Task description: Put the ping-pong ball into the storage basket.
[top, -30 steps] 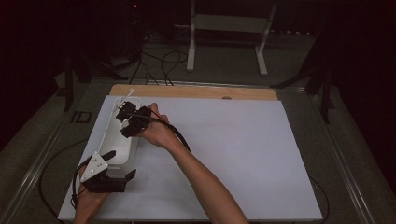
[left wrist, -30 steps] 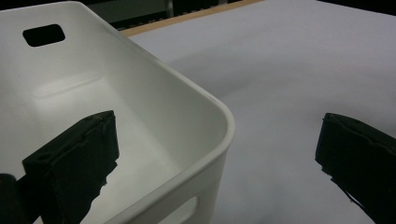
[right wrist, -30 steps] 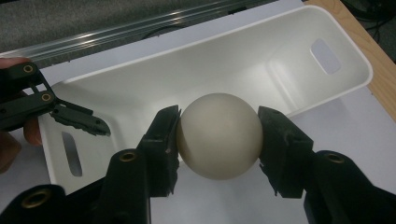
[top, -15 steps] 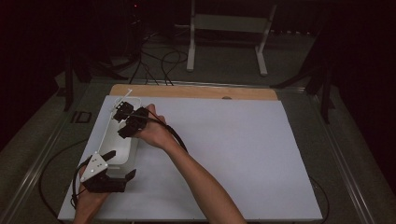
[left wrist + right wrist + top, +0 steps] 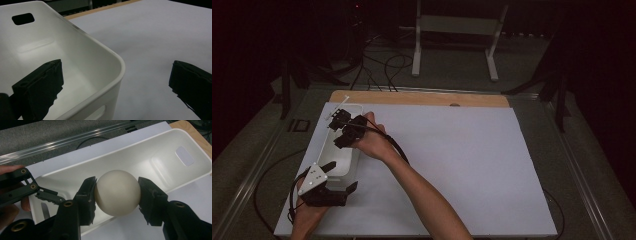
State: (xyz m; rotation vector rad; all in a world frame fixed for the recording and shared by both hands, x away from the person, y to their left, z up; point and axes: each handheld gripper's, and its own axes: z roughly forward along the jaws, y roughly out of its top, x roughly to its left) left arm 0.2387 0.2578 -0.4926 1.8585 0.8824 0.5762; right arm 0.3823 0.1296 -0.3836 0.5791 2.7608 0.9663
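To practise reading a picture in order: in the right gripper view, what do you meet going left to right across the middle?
Person's fingers → left jaw of the right tool → ball → right jaw → paper.

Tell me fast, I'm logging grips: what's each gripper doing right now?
Left gripper: open, jaws astride the white bin's near wall.
Right gripper: closed on a cream ball, above the bin.
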